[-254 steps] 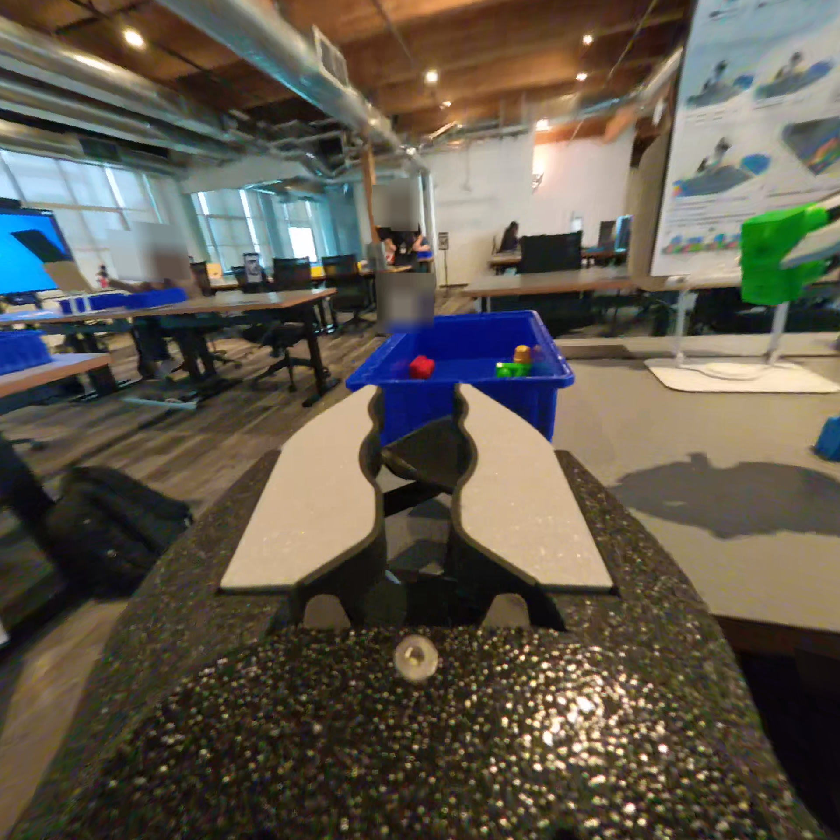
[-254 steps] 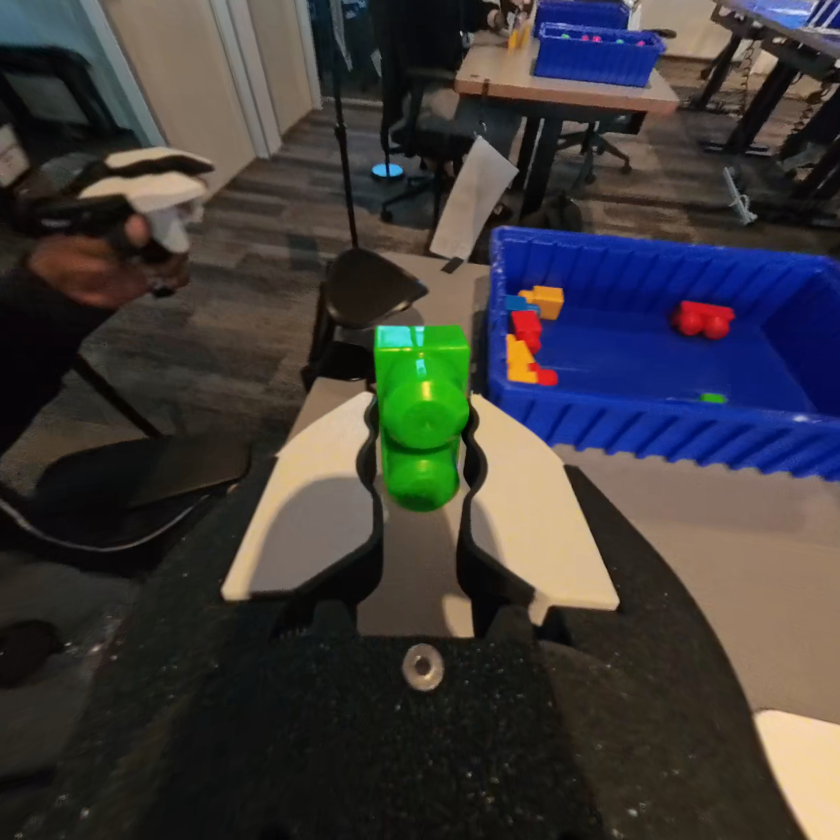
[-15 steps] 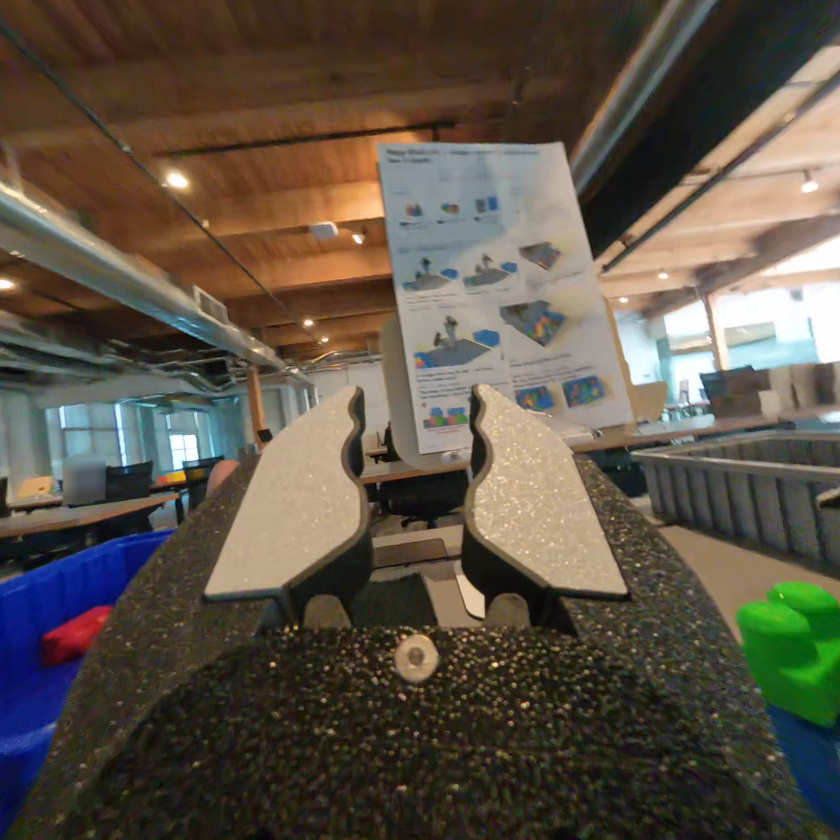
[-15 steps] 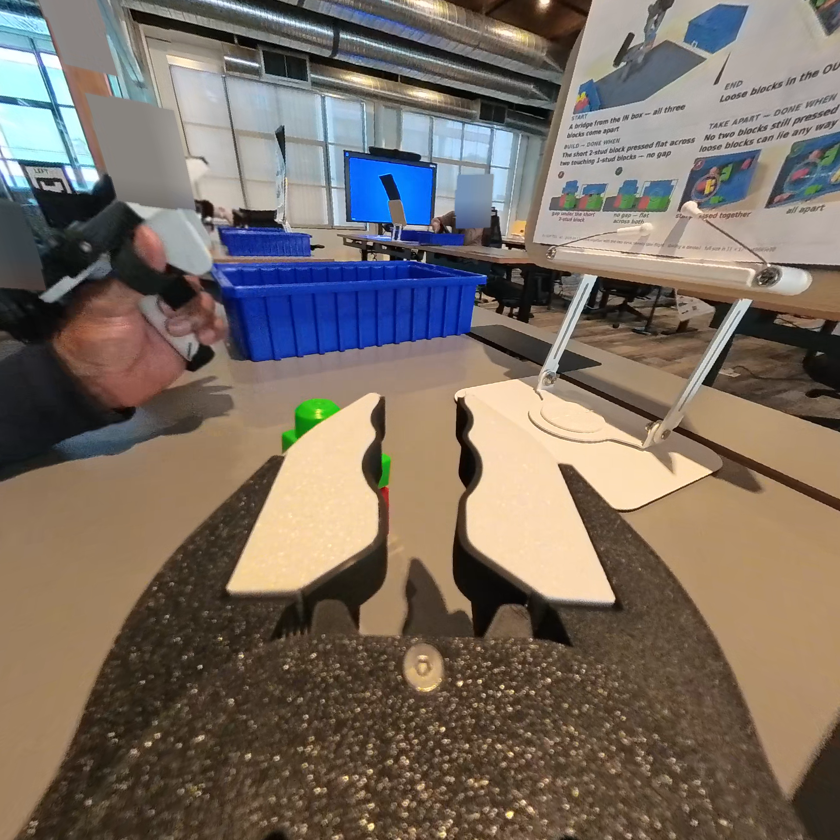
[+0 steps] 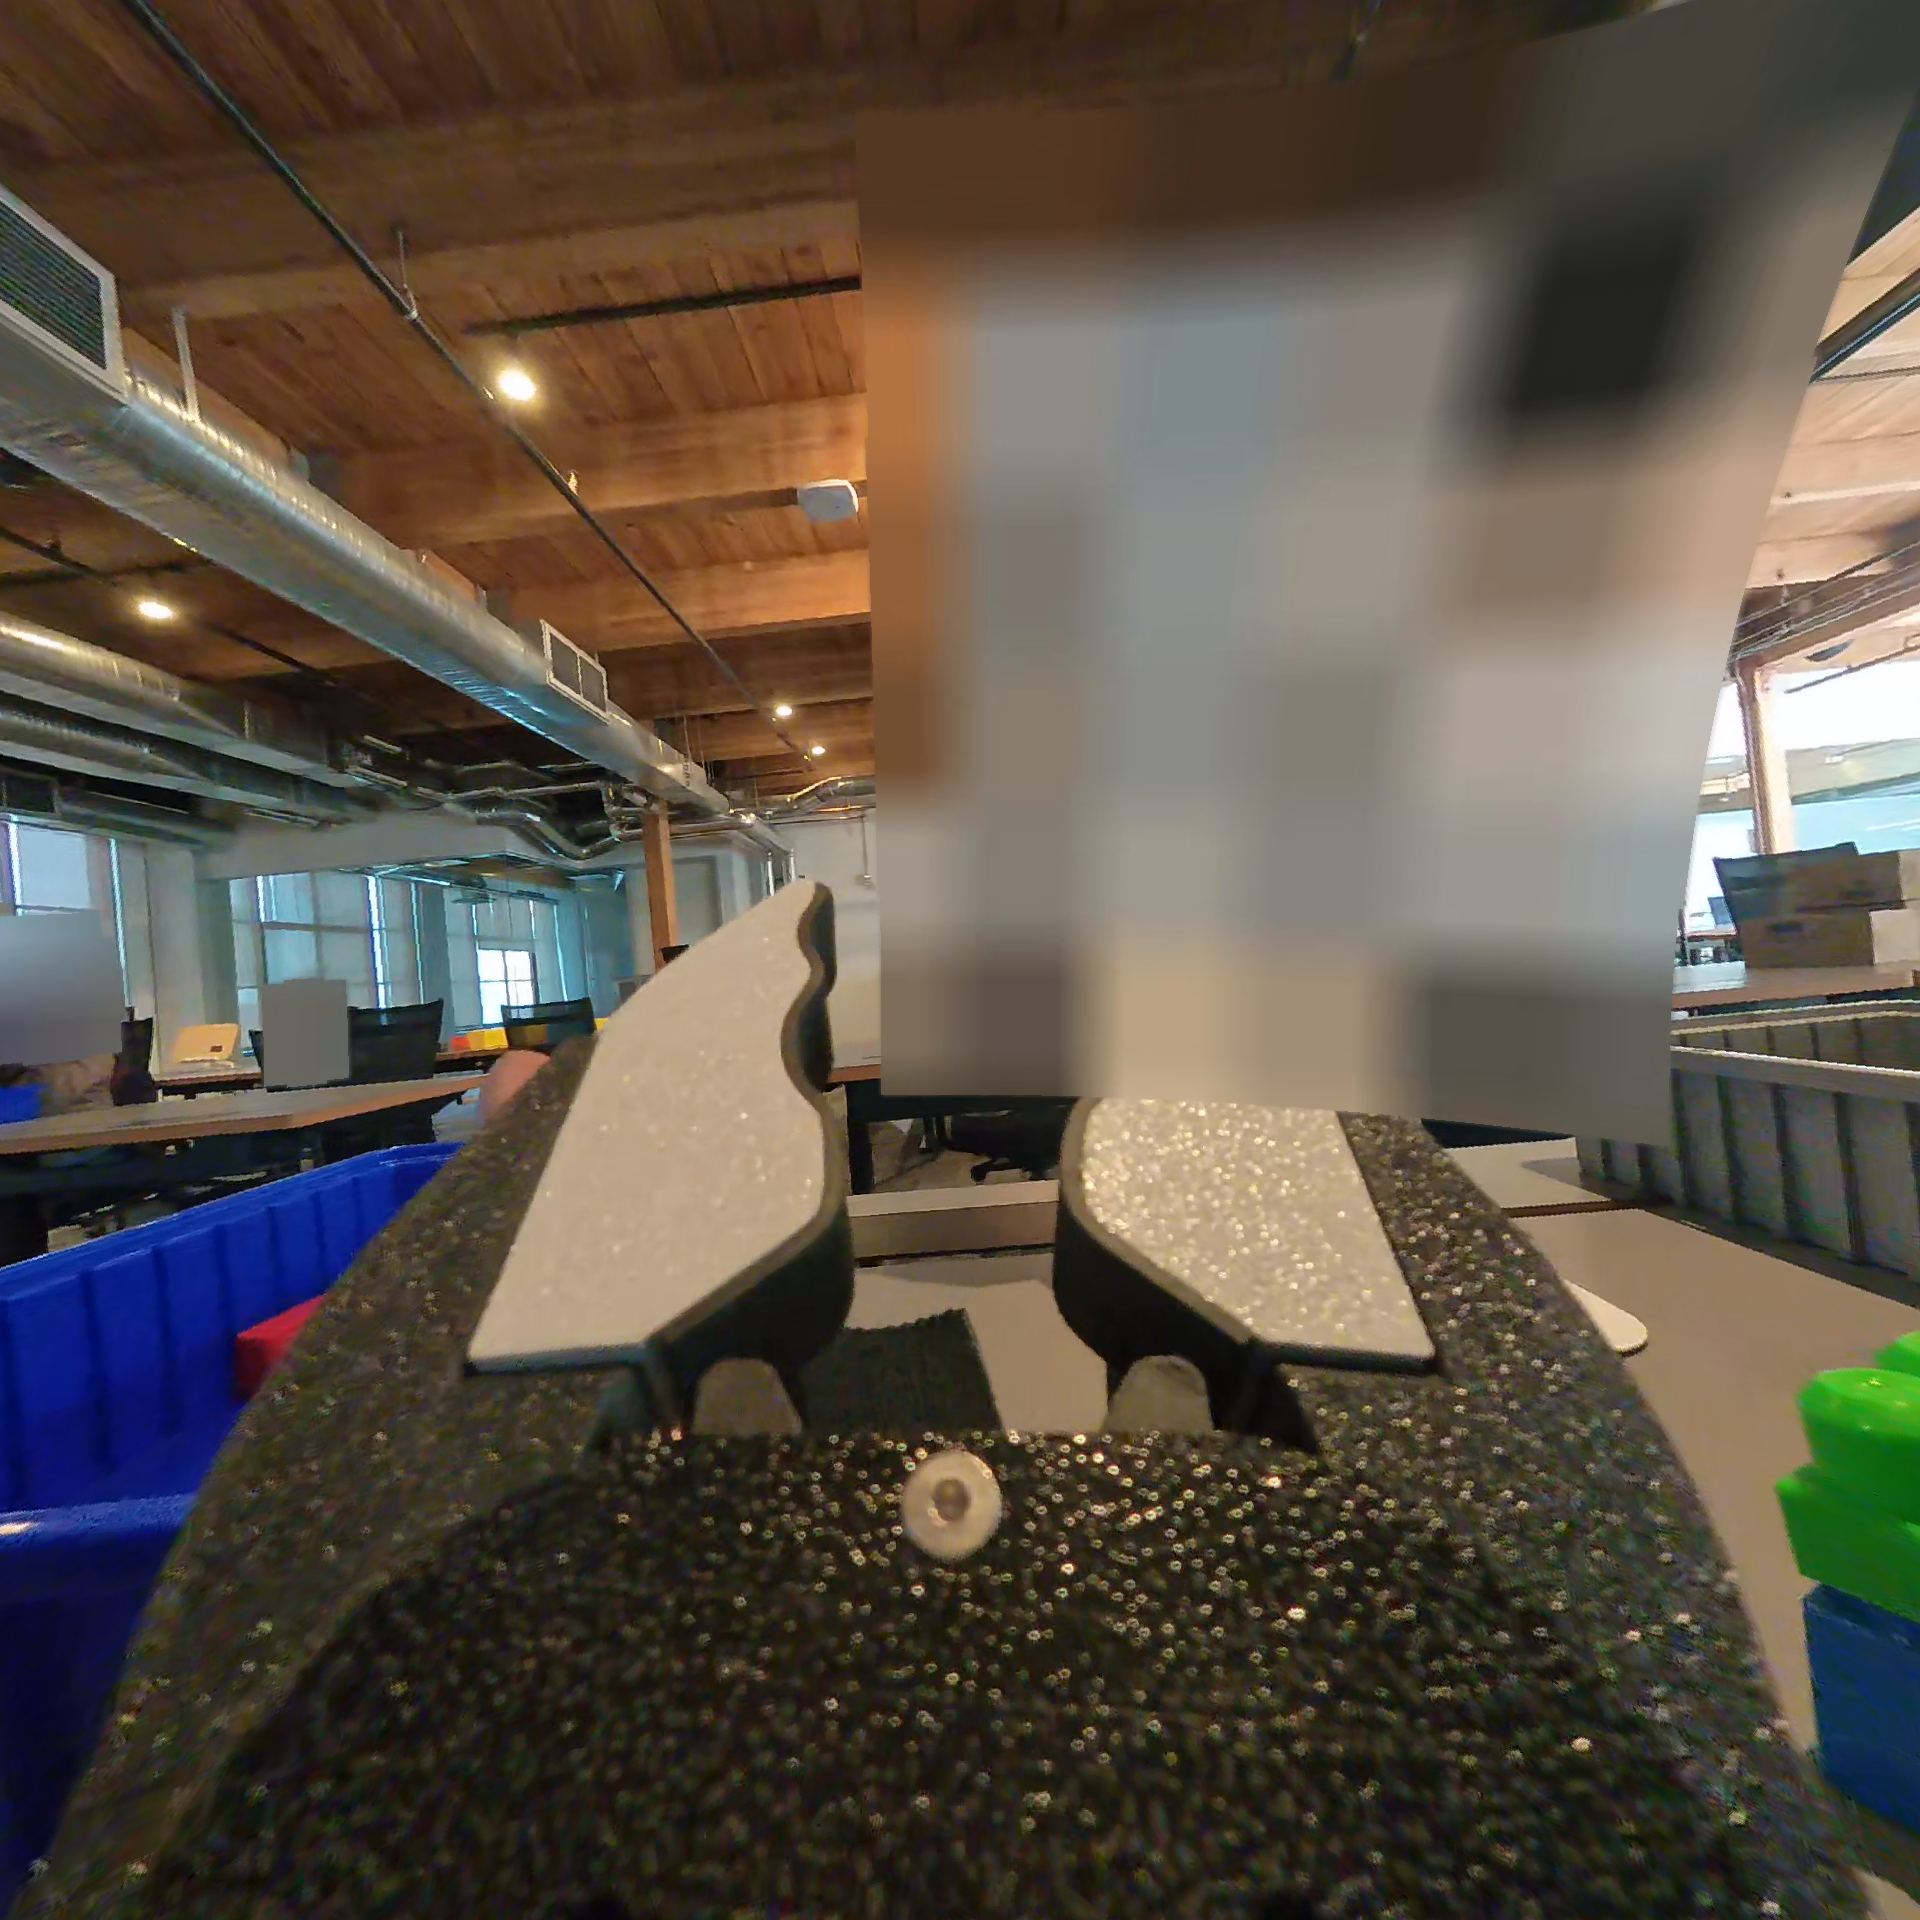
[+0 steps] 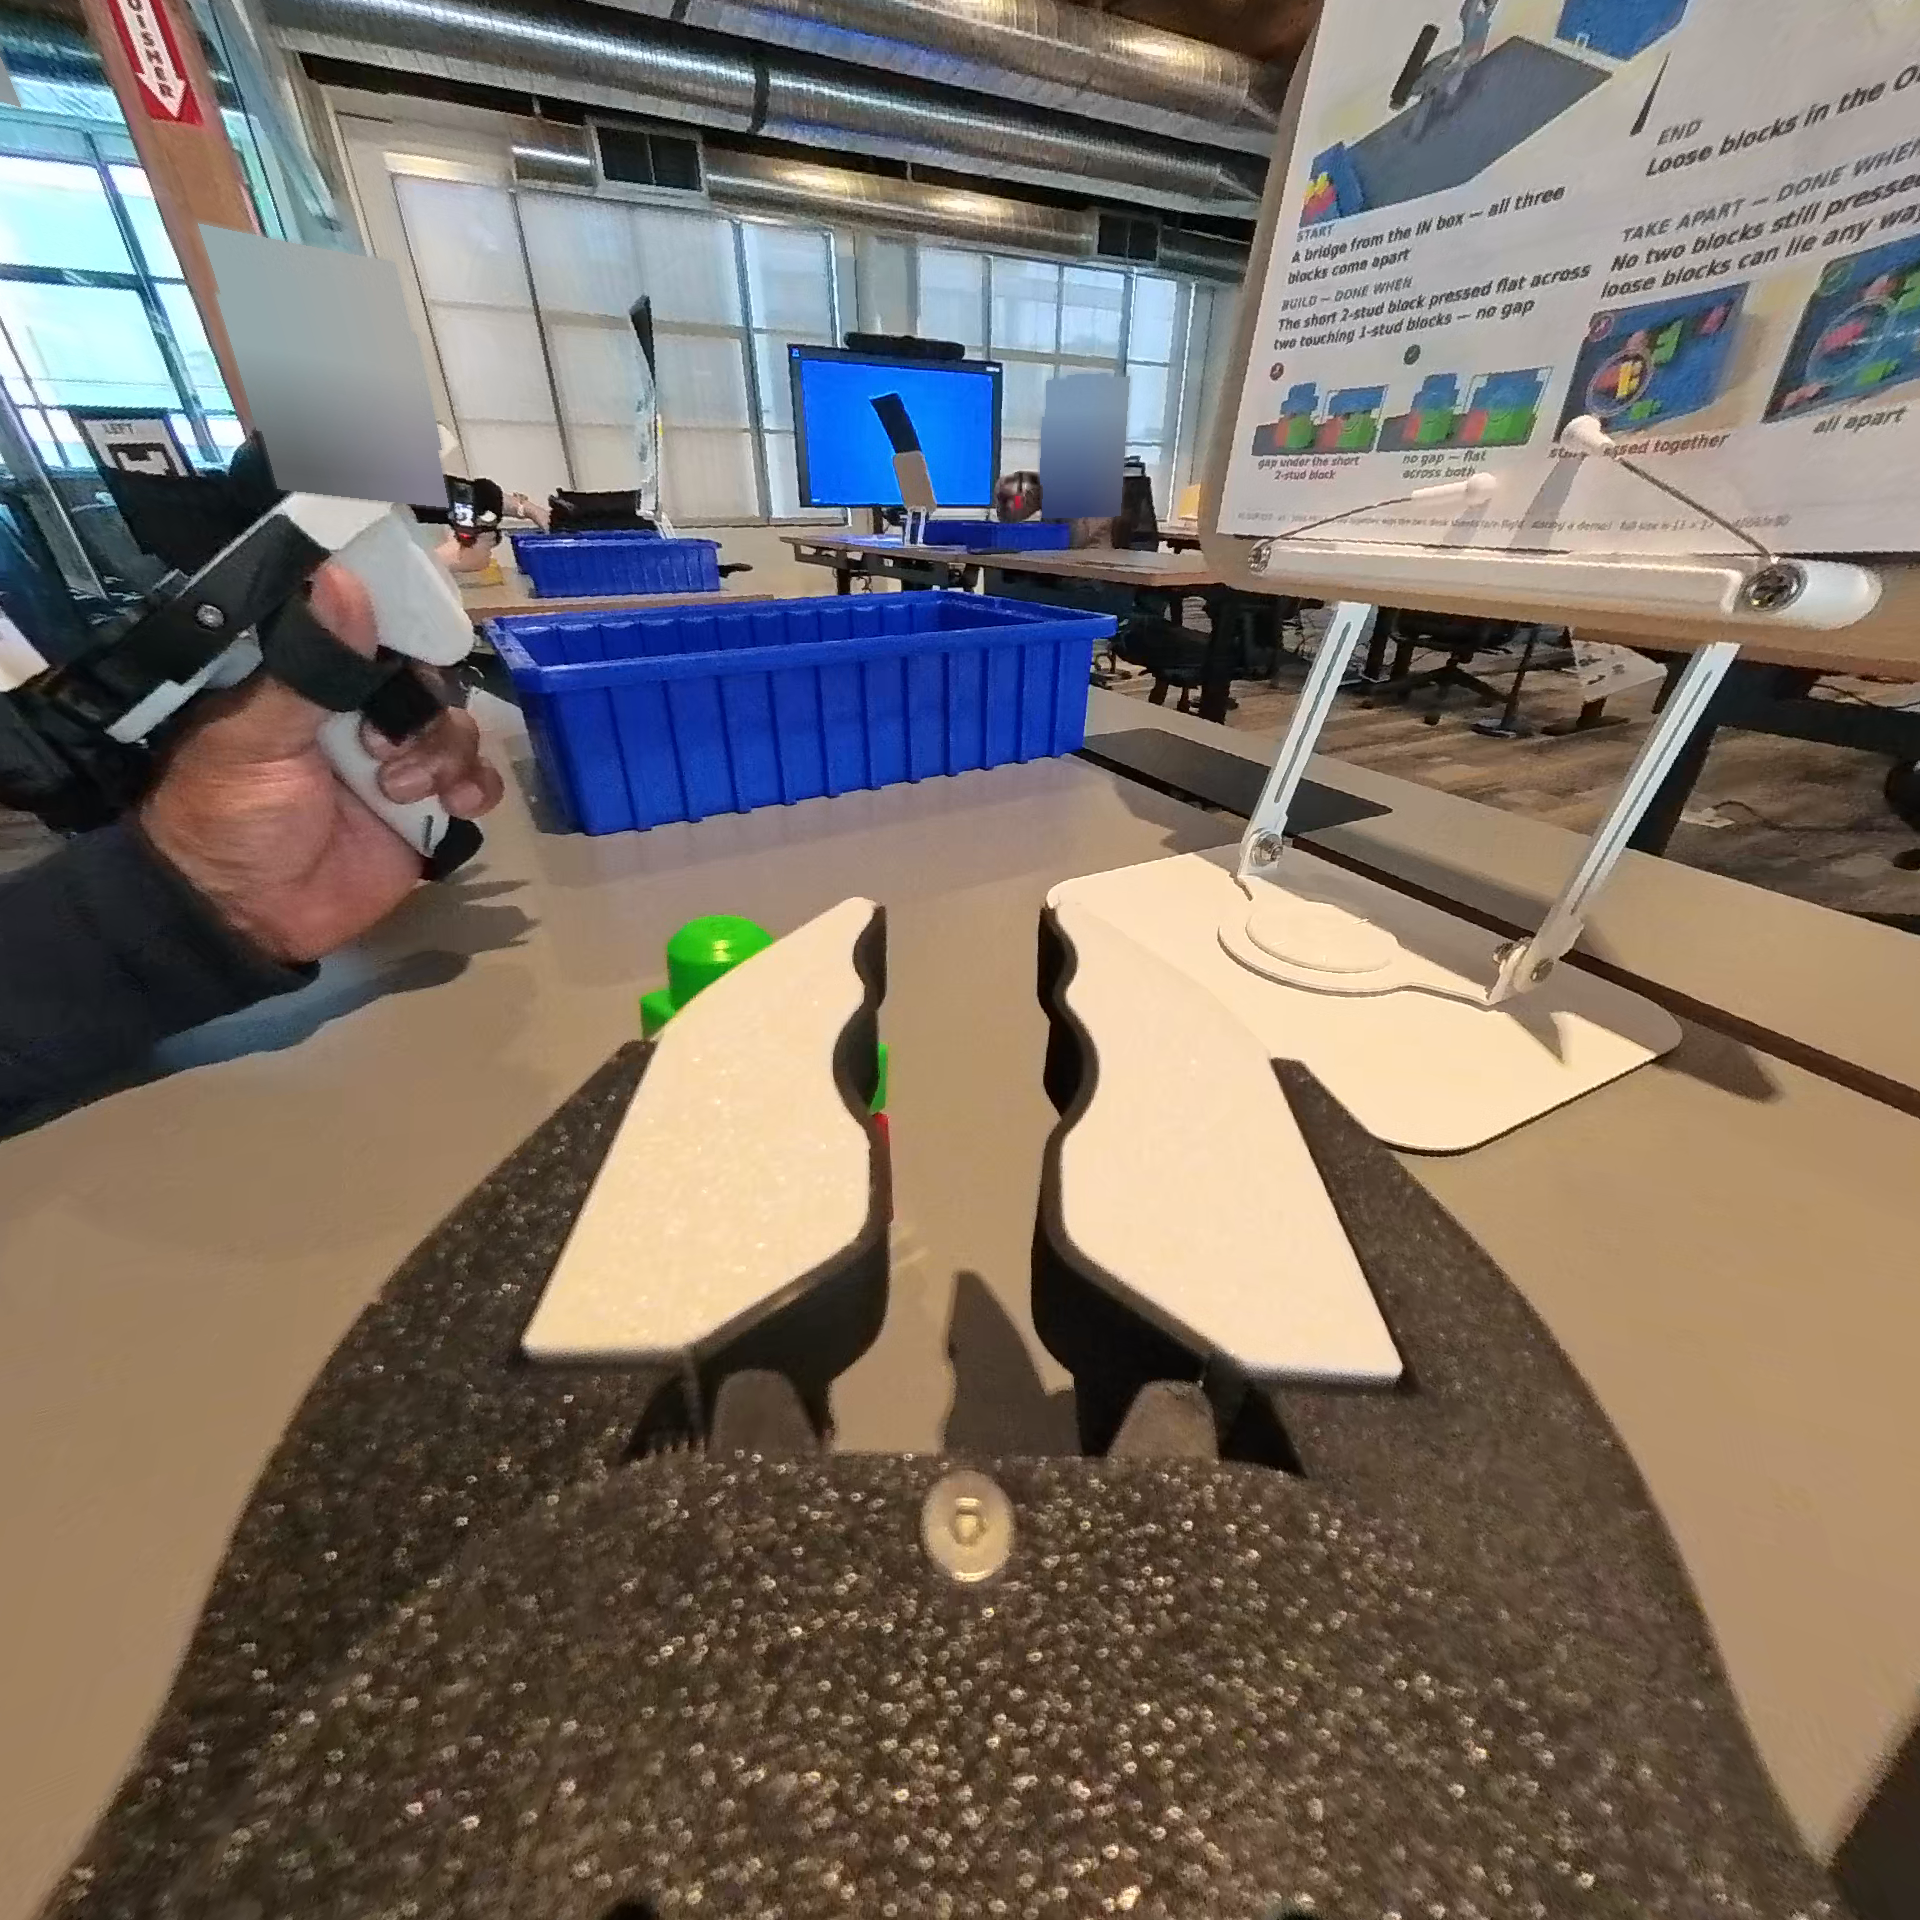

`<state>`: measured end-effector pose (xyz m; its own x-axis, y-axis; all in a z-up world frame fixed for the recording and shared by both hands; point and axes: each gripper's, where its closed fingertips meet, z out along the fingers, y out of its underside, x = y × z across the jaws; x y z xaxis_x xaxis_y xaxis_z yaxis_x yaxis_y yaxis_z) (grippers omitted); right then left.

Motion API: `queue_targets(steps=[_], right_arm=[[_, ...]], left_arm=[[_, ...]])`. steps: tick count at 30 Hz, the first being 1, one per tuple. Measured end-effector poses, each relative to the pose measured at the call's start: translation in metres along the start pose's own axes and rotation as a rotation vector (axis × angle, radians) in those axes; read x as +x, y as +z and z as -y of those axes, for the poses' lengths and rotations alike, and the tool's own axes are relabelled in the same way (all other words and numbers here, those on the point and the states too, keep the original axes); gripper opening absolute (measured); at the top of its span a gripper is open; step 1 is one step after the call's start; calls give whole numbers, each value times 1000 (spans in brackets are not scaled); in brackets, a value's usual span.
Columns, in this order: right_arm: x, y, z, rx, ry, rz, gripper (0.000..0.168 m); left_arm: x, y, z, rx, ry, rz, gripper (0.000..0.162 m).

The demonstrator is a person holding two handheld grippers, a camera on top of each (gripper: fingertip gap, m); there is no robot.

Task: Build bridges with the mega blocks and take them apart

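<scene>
1. Both views were bright and evenly lit; daylight came through the tall windows (image 6: 644,353) at the back, and small ceiling spotlights (image 5: 516,384) glowed overhead.
2. The right claw (image 6: 961,956) cast a soft, dark shadow on the table (image 6: 260,1226) between its fingers; the hand (image 6: 281,821) threw a fainter one beside it.
3. The claw bodies' speckled black surface glittered with glare.
4. Wide-angle distortion bent lines near the edges; the green block (image 5: 1860,1455) at the left view's right edge looked soft.

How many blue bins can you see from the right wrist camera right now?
3. One blue bin sits on our table beyond the green block; a second and a third stand on tables behind it. More may be hidden.
</scene>
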<state>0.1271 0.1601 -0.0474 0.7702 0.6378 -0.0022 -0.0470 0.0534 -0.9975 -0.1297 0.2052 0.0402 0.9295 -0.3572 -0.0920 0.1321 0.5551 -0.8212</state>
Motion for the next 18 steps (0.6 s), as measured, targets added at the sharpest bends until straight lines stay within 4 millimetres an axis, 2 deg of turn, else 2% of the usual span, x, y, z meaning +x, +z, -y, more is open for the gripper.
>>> queue_targets(steps=[12,15,18], right_arm=[[0,-1,1,7,0,2,26],[-1,-1,1,7,-3,4,25],[-1,-1,1,7,-4,7,25]], left_arm=[[9,4,-6,-24,-21,-40,43],[17,6,-11,-48,-41,-86,43],[35,9,-23,-112,-115,-200,43]])
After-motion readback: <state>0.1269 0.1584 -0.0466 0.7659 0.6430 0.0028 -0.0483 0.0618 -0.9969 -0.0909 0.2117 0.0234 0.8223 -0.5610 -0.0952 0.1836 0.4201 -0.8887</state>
